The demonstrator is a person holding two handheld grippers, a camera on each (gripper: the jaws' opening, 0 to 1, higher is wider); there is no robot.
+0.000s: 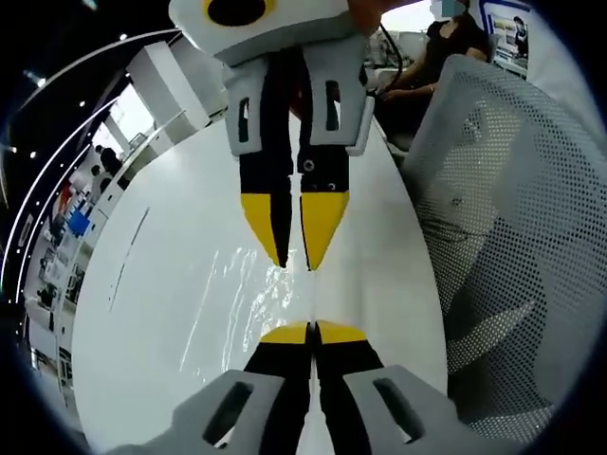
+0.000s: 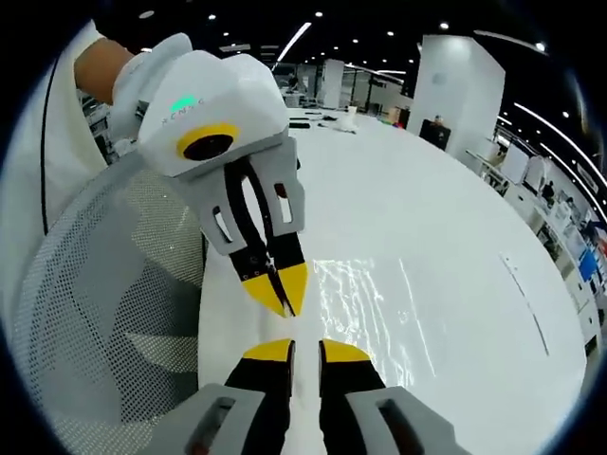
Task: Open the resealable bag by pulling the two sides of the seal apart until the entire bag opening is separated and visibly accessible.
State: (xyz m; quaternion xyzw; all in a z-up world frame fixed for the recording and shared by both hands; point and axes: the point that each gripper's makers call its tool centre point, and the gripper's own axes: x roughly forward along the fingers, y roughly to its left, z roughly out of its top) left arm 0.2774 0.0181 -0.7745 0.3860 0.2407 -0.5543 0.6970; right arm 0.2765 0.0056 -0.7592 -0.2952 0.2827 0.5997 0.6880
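Facing each other tip to tip, the left gripper and right gripper look clenched, apparently pinching the clear bag lying on the white table. The film looks thin, floppy, slippery; grip right at the seal lips.

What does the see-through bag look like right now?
The bag is clear, shiny plastic, lying flat on the white table. Light glints off its wrinkles. Its near edge runs between the left tongs and the right tongs, which meet tip to tip there. Both look pinched on that edge, though the clear plastic makes the grip hard to see. I cannot tell whether the seal is open.
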